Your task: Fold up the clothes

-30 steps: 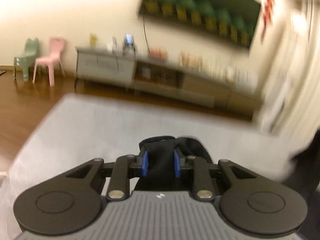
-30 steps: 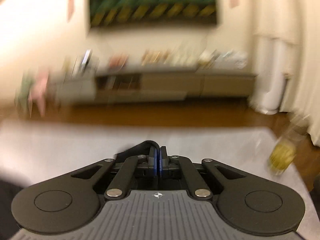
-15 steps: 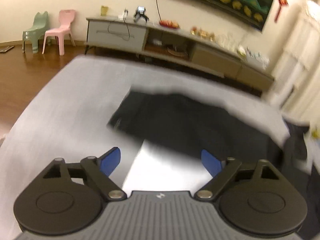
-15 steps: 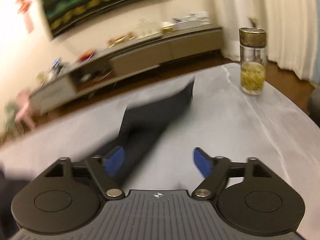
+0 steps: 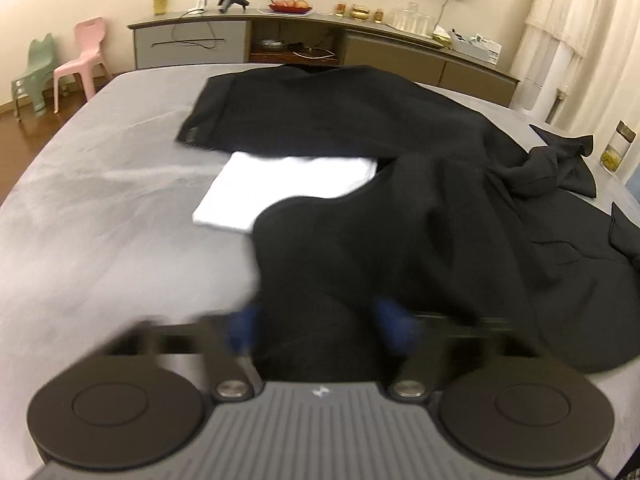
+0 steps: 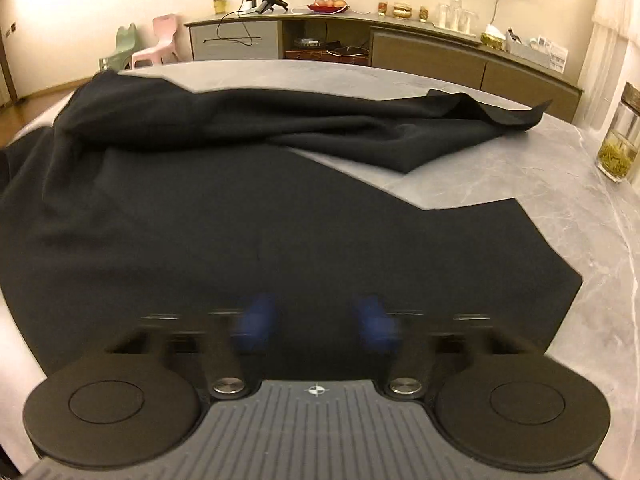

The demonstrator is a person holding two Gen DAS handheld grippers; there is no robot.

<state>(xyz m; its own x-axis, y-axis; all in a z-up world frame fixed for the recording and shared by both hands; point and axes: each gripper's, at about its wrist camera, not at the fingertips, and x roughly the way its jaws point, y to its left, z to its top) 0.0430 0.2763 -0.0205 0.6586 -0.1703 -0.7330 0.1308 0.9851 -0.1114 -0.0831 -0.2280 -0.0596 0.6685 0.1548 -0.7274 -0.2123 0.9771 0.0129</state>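
A black garment [image 5: 400, 208] lies spread and rumpled across the grey table [image 5: 100, 220]. It partly covers a folded white cloth [image 5: 280, 188]. My left gripper [image 5: 320, 330] is open just over the garment's near edge, with black cloth between the blurred blue pads [image 5: 240, 328]. In the right wrist view the same black garment [image 6: 240, 240] covers most of the table [image 6: 560, 184]. My right gripper [image 6: 316, 322] is open low over the fabric, its blue pads [image 6: 256, 320] blurred by motion.
A glass jar of yellow-green contents [image 6: 618, 140] stands at the table's right edge; it also shows in the left wrist view [image 5: 616, 148]. A long sideboard [image 5: 320, 40] lines the far wall. Two small chairs, pink [image 5: 80, 60] and green [image 5: 32, 68], stand at the left.
Both grippers let go of the black garment and opened, and it dropped onto the table. Both then came down low over its near edge, and their fingers now stand closer together.
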